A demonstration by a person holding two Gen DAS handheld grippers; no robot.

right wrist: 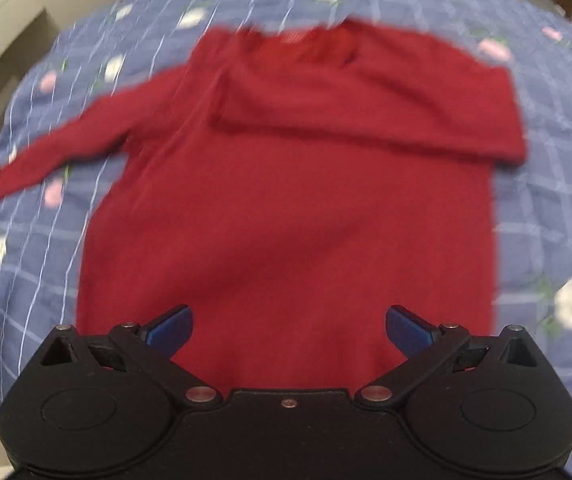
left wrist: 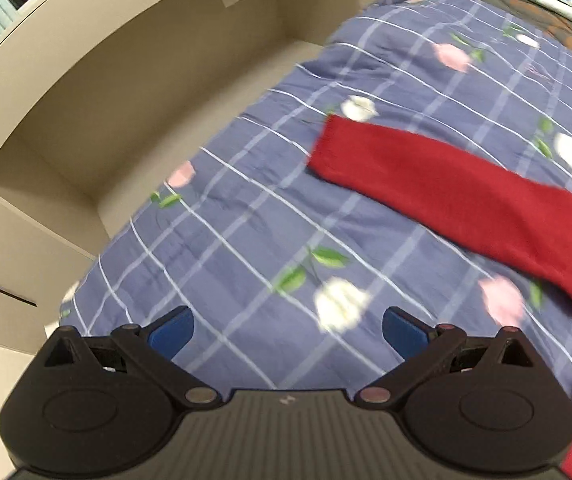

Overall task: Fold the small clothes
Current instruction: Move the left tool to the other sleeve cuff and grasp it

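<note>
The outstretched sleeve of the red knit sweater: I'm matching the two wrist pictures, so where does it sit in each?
Left wrist: outstretched sleeve runs from centre to right edge, cuff up-left.
Right wrist: it reaches toward the left edge, cuff lowest.
Shared landmark: blue checked floral bedspread beneath it.

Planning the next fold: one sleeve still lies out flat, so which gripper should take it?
Left, probably. The left gripper is open near the outstretched sleeve; the right gripper, also open, hovers over the sweater body.

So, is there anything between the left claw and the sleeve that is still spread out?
Nothing visible. Only bare bedspread lies between the open left claw and the outstretched sleeve of the red sweater.
</note>
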